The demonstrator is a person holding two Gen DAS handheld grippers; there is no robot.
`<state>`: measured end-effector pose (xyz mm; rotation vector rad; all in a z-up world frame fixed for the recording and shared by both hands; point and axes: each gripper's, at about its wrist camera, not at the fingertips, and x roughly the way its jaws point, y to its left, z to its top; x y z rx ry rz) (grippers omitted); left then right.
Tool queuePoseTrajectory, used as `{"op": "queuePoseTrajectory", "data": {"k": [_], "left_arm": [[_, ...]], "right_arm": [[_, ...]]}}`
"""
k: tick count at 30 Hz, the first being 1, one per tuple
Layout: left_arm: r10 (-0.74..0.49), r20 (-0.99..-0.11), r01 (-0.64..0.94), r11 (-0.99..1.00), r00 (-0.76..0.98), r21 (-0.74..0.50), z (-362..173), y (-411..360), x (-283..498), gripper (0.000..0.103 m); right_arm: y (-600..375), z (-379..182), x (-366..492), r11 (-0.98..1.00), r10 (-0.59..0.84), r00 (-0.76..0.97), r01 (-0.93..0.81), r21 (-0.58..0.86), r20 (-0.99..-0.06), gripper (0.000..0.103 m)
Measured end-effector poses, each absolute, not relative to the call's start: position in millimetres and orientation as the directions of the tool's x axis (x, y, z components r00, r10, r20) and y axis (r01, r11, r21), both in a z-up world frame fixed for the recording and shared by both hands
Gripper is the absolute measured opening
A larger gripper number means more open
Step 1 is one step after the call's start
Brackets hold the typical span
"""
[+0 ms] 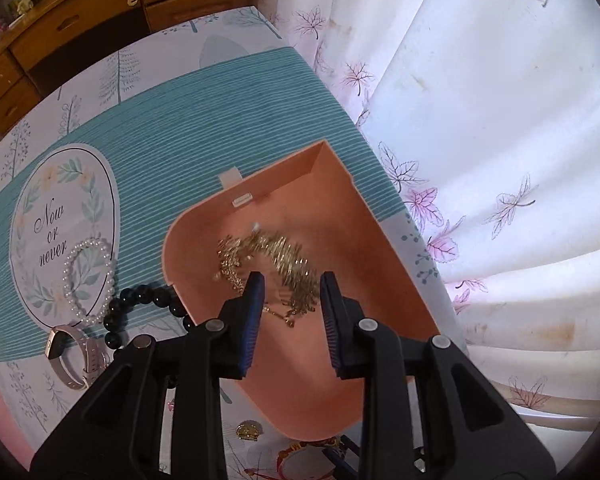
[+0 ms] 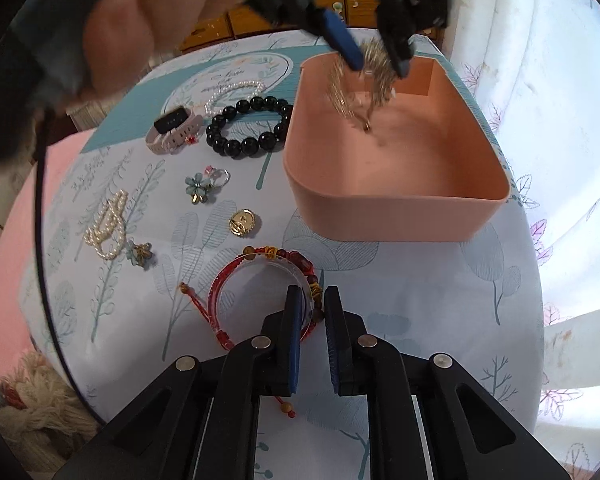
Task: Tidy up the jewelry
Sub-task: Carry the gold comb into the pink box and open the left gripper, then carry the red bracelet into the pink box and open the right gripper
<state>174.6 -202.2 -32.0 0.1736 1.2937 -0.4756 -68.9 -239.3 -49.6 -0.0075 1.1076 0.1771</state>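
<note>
Where box rim ends — bare tablecloth

A white curtain with pink and purple leaf prints hung close beside the counter, and bright daylight came through its folds. Some brownish stains were on the cloth. Behind the counter stood a wooden dresser with several drawers and pale round knobs. The counter was covered by a white tablecloth with blue-green leaf drawings and a teal striped part. At the left edge lay a pink surface and a cream knotted rope.
</note>
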Motion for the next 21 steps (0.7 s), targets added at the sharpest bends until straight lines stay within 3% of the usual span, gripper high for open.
{"op": "queuePoseTrajectory", "data": {"k": [4, 8, 21], "left_arm": [[-0.241, -0.950, 0.450, 0.883, 0.198, -0.131, -28, -199, 166, 0.030], [-0.260, -0.943, 0.459, 0.877, 0.210, -0.140, -15, -191, 156, 0.044], [-0.272, -0.871, 0.372, 0.921, 0.410, -0.113, 49, -90, 105, 0.045]], "right_arm": [[-245, -36, -72, 0.983, 0.169, 0.452, -0.142, 0.117, -0.876, 0.011], [-247, -15, -75, 0.978, 0.202, 0.482, -0.146, 0.150, -0.853, 0.011], [-265, 37, -39, 0.987, 0.151, 0.583, -0.051, 0.150, -0.798, 0.011]]}}
